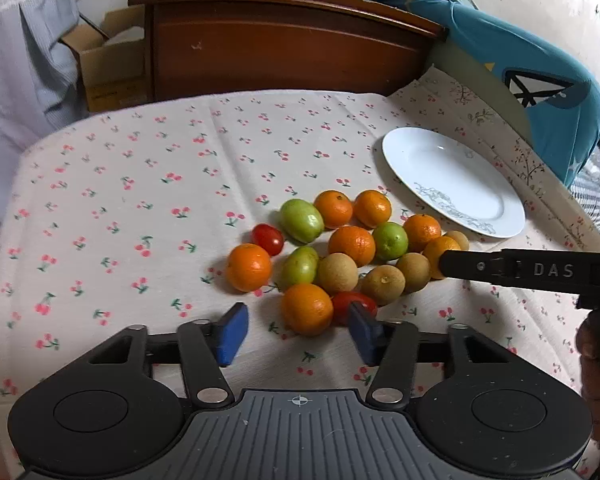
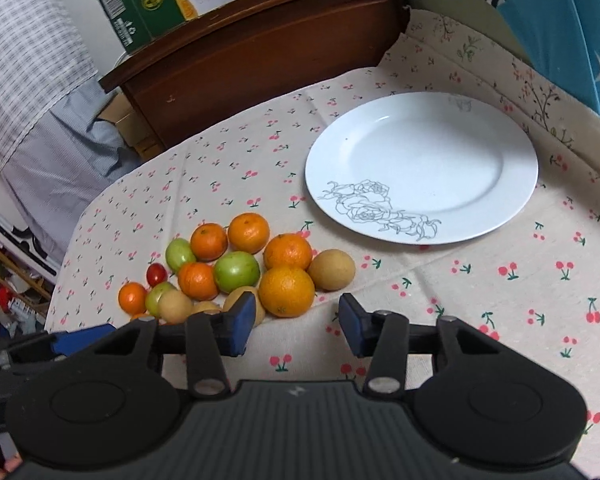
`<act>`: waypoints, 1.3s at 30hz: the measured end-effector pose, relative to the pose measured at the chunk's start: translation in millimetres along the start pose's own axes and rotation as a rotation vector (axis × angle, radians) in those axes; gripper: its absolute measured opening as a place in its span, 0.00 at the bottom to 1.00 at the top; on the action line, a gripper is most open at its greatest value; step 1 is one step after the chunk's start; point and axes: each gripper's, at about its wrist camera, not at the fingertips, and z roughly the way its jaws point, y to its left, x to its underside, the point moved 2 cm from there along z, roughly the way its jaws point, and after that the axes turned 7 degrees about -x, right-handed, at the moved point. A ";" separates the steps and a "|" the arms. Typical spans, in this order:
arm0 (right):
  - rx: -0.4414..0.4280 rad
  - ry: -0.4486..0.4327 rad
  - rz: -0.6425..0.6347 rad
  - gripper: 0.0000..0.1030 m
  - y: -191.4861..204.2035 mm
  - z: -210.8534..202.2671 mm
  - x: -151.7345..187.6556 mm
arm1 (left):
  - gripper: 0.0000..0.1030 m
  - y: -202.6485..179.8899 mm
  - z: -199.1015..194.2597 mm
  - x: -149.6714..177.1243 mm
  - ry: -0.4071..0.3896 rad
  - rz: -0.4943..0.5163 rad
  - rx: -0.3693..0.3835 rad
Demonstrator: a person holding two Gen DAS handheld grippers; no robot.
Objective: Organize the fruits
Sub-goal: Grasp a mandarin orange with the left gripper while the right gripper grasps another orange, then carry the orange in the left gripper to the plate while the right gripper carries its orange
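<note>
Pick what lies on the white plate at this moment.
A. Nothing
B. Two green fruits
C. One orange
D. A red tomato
A. The white plate is bare in both wrist views, and all the fruits lie in a pile on the cherry-print tablecloth beside it.

Fruits heaped loose on cloth: oranges, green and red tomatoes, brown round fruits. White plate set beside, bare.
</note>
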 end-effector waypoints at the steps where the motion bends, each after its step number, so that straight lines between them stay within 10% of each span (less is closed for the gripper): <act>1: -0.002 0.000 0.009 0.45 -0.9 1.4 -0.3 | 0.47 -0.5 1.1 0.0 0.000 0.000 0.005; 19: -0.029 -0.021 -0.031 0.31 4.0 4.3 -1.4 | 0.27 -6.4 5.5 -0.7 -0.019 0.016 0.018; 39: -0.081 -0.030 -0.100 0.31 17.9 -21.6 2.6 | 0.27 -14.1 -22.0 -4.3 -0.058 0.000 -0.011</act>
